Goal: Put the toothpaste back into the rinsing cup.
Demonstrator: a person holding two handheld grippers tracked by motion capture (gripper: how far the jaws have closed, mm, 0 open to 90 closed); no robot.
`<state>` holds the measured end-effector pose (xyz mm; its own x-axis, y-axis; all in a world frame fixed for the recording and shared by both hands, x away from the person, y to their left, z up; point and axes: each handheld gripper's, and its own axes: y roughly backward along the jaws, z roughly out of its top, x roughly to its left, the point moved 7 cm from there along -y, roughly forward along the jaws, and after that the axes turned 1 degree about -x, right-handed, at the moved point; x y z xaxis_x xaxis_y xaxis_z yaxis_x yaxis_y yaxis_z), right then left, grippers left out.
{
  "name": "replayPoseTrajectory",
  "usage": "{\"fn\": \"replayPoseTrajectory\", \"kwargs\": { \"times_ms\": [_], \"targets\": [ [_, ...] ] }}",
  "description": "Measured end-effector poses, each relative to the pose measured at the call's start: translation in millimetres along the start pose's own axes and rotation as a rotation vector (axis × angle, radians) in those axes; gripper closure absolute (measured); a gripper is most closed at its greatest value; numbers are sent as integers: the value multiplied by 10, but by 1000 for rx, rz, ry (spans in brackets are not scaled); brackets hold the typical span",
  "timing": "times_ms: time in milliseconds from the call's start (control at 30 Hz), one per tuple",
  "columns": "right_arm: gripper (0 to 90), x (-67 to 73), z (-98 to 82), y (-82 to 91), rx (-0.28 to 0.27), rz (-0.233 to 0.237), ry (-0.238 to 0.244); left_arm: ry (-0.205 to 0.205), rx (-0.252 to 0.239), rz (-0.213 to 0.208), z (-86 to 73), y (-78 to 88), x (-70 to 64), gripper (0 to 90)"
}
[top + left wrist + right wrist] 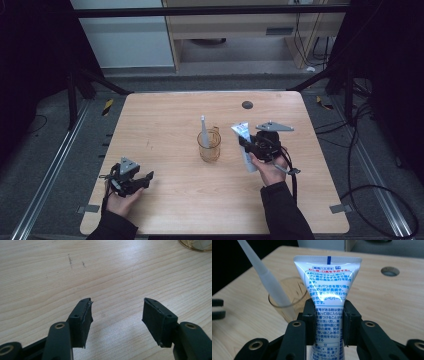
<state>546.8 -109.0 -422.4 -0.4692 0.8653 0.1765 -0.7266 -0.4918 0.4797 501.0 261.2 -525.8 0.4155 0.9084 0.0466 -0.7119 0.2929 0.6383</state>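
A white toothpaste tube [327,295] with blue and red print is clamped between the jaws of my right gripper [328,322], crimped end pointing away from me. In the high view that right gripper [248,145] holds the tube [244,146] just right of an amber glass cup [209,145], lifted off the table. A white toothbrush handle [204,131] stands in the cup and leans across the glass [287,296] in the right gripper view. My left gripper [142,181] rests low near the front left of the table, jaws apart around bare wood [117,315].
The wooden table [165,115] has a round dark cable hole [247,105] at the back right of centre. Dark floor, rails and cables surround the table. Faint pen marks [70,260] lie on the wood ahead of the left gripper.
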Motion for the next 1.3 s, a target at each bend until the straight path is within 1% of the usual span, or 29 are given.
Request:
{"fn": "replayPoseTrajectory", "kwargs": {
  "times_ms": [167,267,367,433,533,733,800,900,1100,1200,1300],
  "targets": [
    [695,39,155,8,-91,3,-13,1,-1,0,0,1,2,397],
    [694,61,247,13,-160,-7,-17,0,-1,0,0,-1,2,397],
    [694,71,325,-1,-214,-14,-20,2,-1,0,-1,-2,5,397],
    [693,77,364,-19,-242,-17,-19,2,-1,0,-2,0,7,397],
    [693,80,408,-66,-281,-17,-33,3,-3,1,-1,0,9,397],
    [693,76,439,-158,-327,-41,-37,3,-2,0,-2,-2,10,397],
    [693,84,451,-183,-343,-40,-45,4,-3,0,-1,-1,11,397],
    [693,103,473,-218,-362,-43,-45,5,-4,-1,0,-1,10,397],
    [692,173,557,-268,-405,-36,-39,5,-4,-2,0,-3,8,397],
    [692,224,603,-301,-425,-28,-45,6,-5,-2,1,-1,9,397],
    [692,271,641,-340,-442,-27,-36,6,-5,-2,1,-2,10,397]
  ]
}}
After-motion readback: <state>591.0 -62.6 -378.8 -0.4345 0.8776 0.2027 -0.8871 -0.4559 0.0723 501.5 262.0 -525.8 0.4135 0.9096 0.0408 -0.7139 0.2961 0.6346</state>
